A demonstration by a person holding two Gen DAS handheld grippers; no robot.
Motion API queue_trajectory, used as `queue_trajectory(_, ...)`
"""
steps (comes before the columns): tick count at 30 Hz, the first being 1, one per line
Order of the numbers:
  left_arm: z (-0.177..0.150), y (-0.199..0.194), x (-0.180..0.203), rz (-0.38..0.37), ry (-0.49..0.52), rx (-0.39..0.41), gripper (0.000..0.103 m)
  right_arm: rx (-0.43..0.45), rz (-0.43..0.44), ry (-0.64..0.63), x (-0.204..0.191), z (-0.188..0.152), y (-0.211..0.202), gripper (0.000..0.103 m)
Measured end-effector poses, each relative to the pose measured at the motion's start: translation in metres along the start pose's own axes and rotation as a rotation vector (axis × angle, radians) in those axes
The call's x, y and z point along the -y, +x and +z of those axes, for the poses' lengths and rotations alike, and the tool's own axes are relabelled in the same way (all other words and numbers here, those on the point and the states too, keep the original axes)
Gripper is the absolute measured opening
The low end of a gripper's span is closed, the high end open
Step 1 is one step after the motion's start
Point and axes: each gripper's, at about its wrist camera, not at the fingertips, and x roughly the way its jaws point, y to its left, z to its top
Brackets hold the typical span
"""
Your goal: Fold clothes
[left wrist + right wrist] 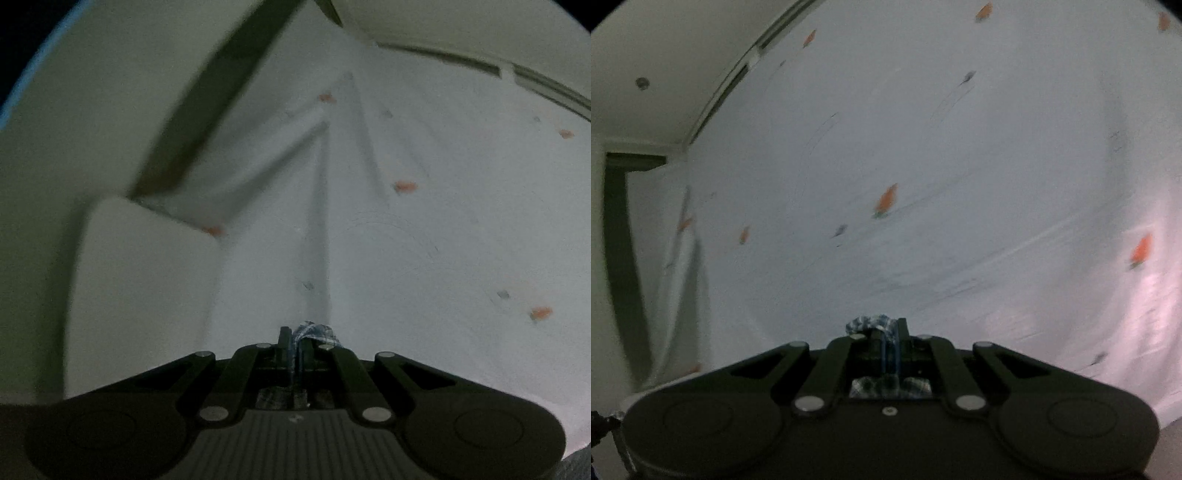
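A bunched edge of blue-and-white checked cloth [316, 332] is pinched between the closed black fingers of the left tool [295, 341]. The same woven plaid [873, 323] is gripped in the right tool [888, 334]. Behind the cloth, a smooth pale sheet [960, 147], scattered with small orange motifs, is creased softly.
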Motion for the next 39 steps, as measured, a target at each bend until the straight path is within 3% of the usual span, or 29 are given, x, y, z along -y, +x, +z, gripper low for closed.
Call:
queue_trajectory(5, 0.037, -0.035, -0.009, 0.031, 0.047, 0.122, 0.003, 0.026, 0.131, 0.041, -0.017, 0.0, 0.018, 0.005)
queue_trajectory(9, 0.039, -0.055, -0.007, -0.044, 0.016, 0.108, 0.004, 0.04, 0.148, 0.038, -0.008, 0.008, 0.019, 0.005)
queue_trajectory(13, 0.002, -0.051, 0.009, -0.139, 0.007, -0.061, 0.004, 0.019, 0.016, 0.02, 0.034, 0.003, 0.017, 0.005)
queue_trajectory(17, -0.075, -0.031, 0.034, -0.209, -0.015, -0.361, 0.004, -0.016, -0.183, 0.012, 0.092, -0.009, 0.012, 0.005)
queue_trajectory(18, -0.104, -0.023, 0.042, -0.232, -0.02, -0.466, 0.004, -0.032, -0.249, 0.01, 0.108, -0.014, 0.01, 0.006)
queue_trajectory(20, -0.161, -0.008, 0.06, -0.274, -0.027, -0.674, 0.005, -0.089, -0.404, 0.0, 0.144, -0.027, 0.006, 0.012)
queue_trajectory(23, -0.25, 0.008, 0.082, -0.303, 0.034, -0.927, 0.012, -0.22, -0.63, -0.026, 0.192, -0.056, -0.002, 0.032)
queue_trajectory(25, -0.303, 0.016, 0.093, -0.298, 0.07, -1.086, 0.014, -0.282, -0.701, 0.007, 0.214, -0.08, -0.021, 0.046)
queue_trajectory(27, -0.313, 0.021, 0.094, -0.295, 0.092, -1.109, 0.018, -0.326, -0.727, 0.065, 0.225, -0.106, -0.047, 0.05)
queue_trajectory(29, -0.322, 0.026, 0.095, -0.292, 0.114, -1.132, 0.028, -0.368, -0.746, 0.124, 0.23, -0.133, -0.072, 0.051)
queue_trajectory(33, -0.342, 0.036, 0.098, -0.285, 0.159, -1.178, 0.036, -0.447, -0.781, 0.246, 0.225, -0.181, -0.102, 0.052)
queue_trajectory(39, -0.347, 0.053, 0.064, -0.191, 0.134, -1.218, 0.04, -0.416, -0.747, 0.657, 0.217, -0.263, -0.13, 0.054)
